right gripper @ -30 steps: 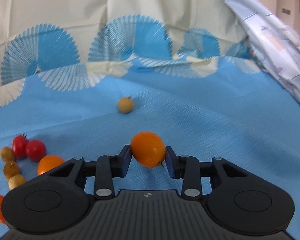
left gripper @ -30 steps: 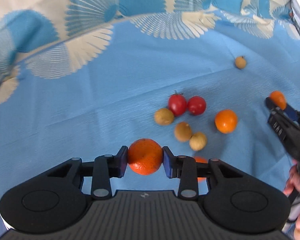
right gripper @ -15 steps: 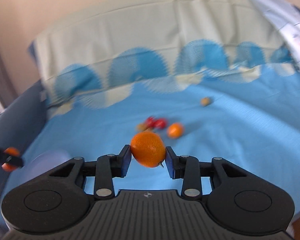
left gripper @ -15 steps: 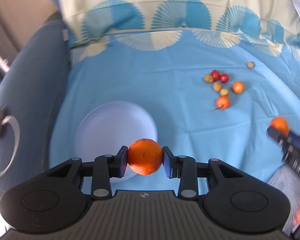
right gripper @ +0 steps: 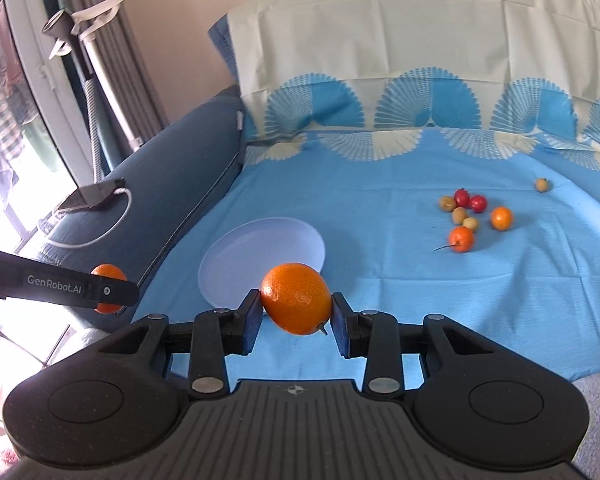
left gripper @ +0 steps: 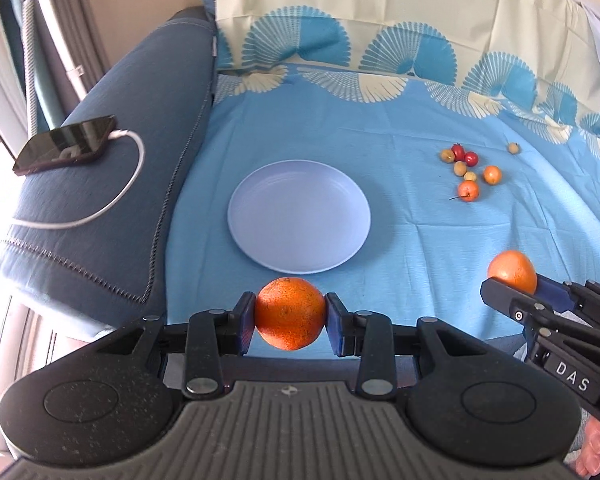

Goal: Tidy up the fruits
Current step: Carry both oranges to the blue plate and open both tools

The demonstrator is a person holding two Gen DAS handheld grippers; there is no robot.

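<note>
My left gripper is shut on a speckled orange, held in the air near the front edge of the bed, in front of a pale lilac plate. My right gripper is shut on a smooth orange, also raised, with the plate just beyond it. Each gripper shows in the other's view, the right one and the left one. A cluster of small red, orange and yellow fruits lies far right on the blue cloth; it also shows in the right wrist view.
A lone small yellow fruit lies beyond the cluster. A dark blue cushion at the left carries a phone on a white cable. Curtains and a window stand at far left. A pale cloth covers the backrest.
Both grippers have pulled back and up from the fruit cluster, each holding its orange. The view has widened and swung left, bringing the plate, cushion and phone into sight.
</note>
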